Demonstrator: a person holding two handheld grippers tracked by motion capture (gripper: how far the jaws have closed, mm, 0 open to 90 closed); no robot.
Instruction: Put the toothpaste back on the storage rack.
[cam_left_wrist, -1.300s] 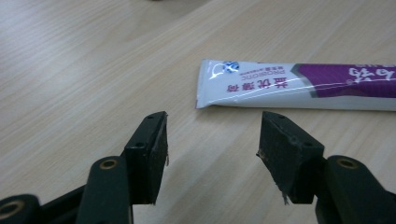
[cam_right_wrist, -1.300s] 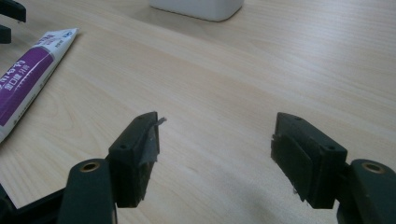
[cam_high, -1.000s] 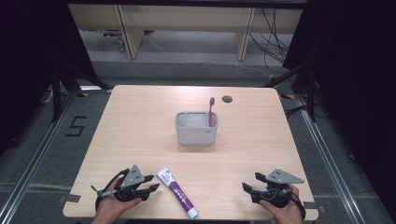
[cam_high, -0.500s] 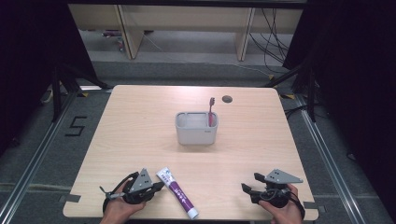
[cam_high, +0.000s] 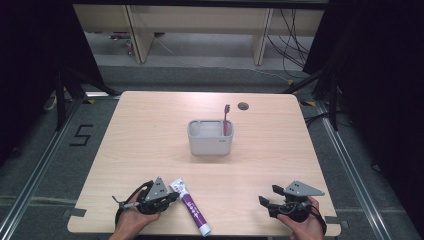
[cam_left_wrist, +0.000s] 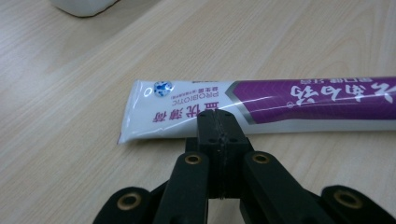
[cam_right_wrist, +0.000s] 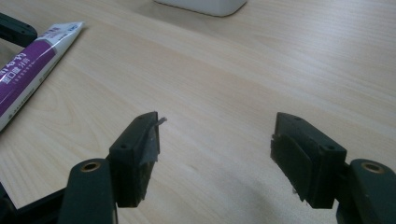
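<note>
Near the front edge of the table, left of its middle, a toothpaste tube is laid flat, its crimped white end pointing toward the far side and its cap end reaching the front edge. The left gripper is held low just beside the tube's crimped end, near the front left corner. In the left gripper view its jaws are seen pressed together with nothing between them, their tips at the near edge of the tube; whether they touch it cannot be told. Its jaws have just been closing. The right gripper is held near the front right corner, well apart from the tube. In the right gripper view its jaws are spread wide over bare wood, empty. At the middle of the table a grey holder is stood, with a toothbrush upright in its right compartment.
</note>
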